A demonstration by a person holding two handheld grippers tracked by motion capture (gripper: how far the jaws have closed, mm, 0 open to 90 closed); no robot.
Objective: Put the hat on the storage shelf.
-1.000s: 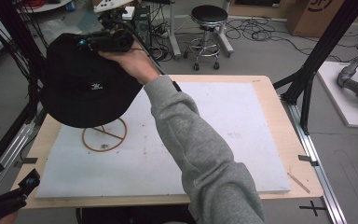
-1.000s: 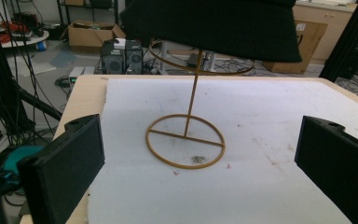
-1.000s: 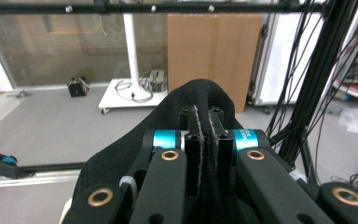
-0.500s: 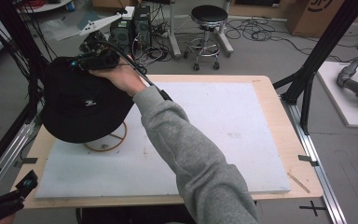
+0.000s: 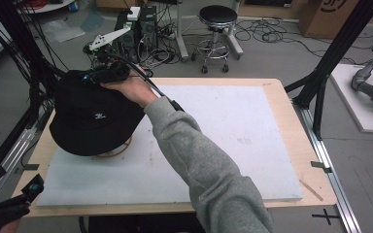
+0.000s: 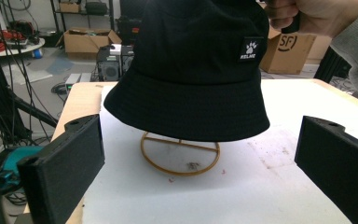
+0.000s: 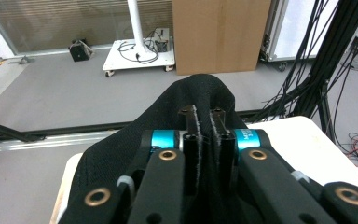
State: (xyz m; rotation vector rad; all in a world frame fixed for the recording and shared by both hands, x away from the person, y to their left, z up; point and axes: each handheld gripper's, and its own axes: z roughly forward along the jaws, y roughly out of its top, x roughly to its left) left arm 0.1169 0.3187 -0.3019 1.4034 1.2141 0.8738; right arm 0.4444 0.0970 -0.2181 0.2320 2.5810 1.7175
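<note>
hat: black bucket hat (image 5: 93, 119) hangs off the right gripper (image 5: 108, 74), pinched at the crown, over the far-left part of the white mat (image 5: 233, 126).
right gripper: jaws pressed together on a fold of the hat fabric; in the right gripper view the cloth is clamped between the 2 black jaws.
left gripper: jaws spread wide, nothing between them; it sits at the near-left corner (image 5: 9, 206), well apart from the hat and aimed at it.
stand: wooden ring stand (image 6: 180, 153) on the mat, directly under the hat; in the high view just a sliver of the ring (image 5: 119, 148) peeks out below the brim.
change: across the last 1 s the hat has dropped and swung over the ring; earlier most of the ring was exposed, now the hat hides nearly all of it from above.
gap: in the left gripper view the brim (image 6: 186, 125) looks clear of the ring base; we cannot tell if the crown touches the stand's upright.
meaning: we judge this as the final lowering onto the stand, alignment roughly done.
next: keep descending, then release the pinch once the crown seats.
risk: hat hangs tilted, so it could settle off-centre.
</note>
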